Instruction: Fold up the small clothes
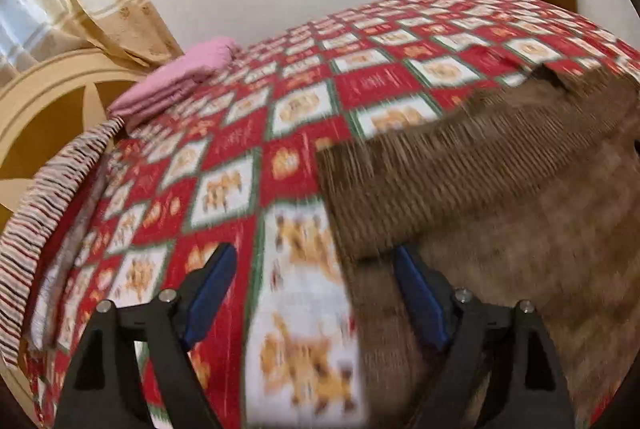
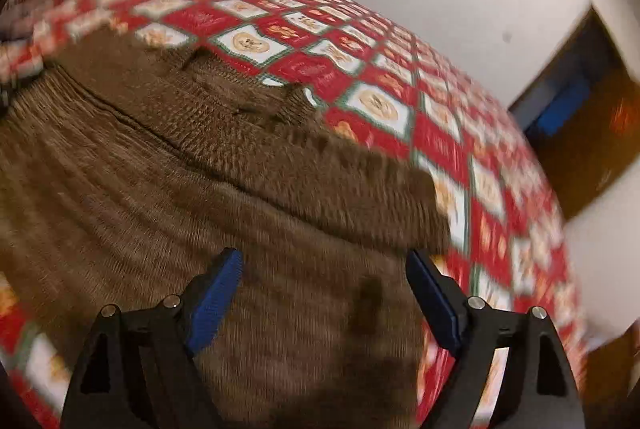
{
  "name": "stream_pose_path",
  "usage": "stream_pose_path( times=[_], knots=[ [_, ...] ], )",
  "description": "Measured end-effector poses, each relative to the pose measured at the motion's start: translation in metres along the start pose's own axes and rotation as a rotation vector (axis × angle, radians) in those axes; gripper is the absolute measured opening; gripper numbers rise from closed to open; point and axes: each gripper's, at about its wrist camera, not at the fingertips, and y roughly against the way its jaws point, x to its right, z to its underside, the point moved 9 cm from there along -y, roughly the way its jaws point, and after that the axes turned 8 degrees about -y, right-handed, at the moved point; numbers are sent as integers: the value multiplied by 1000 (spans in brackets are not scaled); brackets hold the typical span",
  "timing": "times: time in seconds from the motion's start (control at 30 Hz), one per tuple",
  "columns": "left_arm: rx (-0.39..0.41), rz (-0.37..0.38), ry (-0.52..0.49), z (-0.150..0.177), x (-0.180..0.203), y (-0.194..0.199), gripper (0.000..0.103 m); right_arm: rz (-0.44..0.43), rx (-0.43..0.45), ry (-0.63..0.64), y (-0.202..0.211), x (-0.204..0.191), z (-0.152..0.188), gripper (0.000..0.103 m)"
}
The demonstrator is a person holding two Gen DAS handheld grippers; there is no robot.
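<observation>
Both views blurred — left claw (image 1: 314, 257) and right claw (image 2: 324, 263) gape empty over brown knit (image 2: 160, 189).

From my remote seat, I see a bed (image 1: 372, 85) covered by a red, white and green checked spread printed with golden figures. A brown knitted garment (image 2: 168, 197) lies spread flat on it. Folded pink cloth (image 1: 180, 81) rests near the far edge, and a striped fabric (image 1: 48, 213) lies along the bed's side, just beside the pink pile.
</observation>
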Motion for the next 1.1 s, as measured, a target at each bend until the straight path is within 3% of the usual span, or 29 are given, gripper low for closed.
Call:
stream_pose_path(
  times=[0.07, 0.13, 0.2, 0.27, 0.3, 0.4, 0.53, 0.7, 0.8, 1.0, 1.07, 1.1],
  knots=[
    [-27, -85, 16, -20, -15, -18, 85, 27, 11, 11, -13, 4, -27, 84],
    [-45, -107, 112, -35, -38, -28, 85, 169, 53, -9, -24, 32, -70, 85],
    [-58, -130, 197, -41, -61, -29, 85, 225, 92, -72, -21, 57, -93, 85],
    [-49, -101, 235, -36, -72, -23, 89, 203, 101, -124, -14, 67, -96, 85],
    [-48, -108, 231, -29, -74, -20, 95, 186, 97, -124, -12, 69, -90, 85],
    [-50, -102, 240, 1, -76, -9, 96, 194, 71, -99, -8, 77, -58, 85],
    [-44, -27, 266, 34, -60, 15, 96, 54, 26, -297, 7, 99, 2, 85],
    [-11, 95, 288, 61, -31, 48, 97, -206, 0, -639, 43, 122, 76, 85],
    [-17, 140, 287, 69, -14, 54, 97, -291, -4, -707, 55, 115, 97, 84],
    [9, 214, 308, 69, 7, 67, 93, -370, -58, -640, 71, 72, 123, 54],
    [14, 239, 293, 68, 16, 67, 82, -377, -63, -628, 70, 67, 128, 21],
    [7, 239, 274, 68, 20, 66, 69, -375, -53, -621, 73, 65, 130, 11]
  ],
)
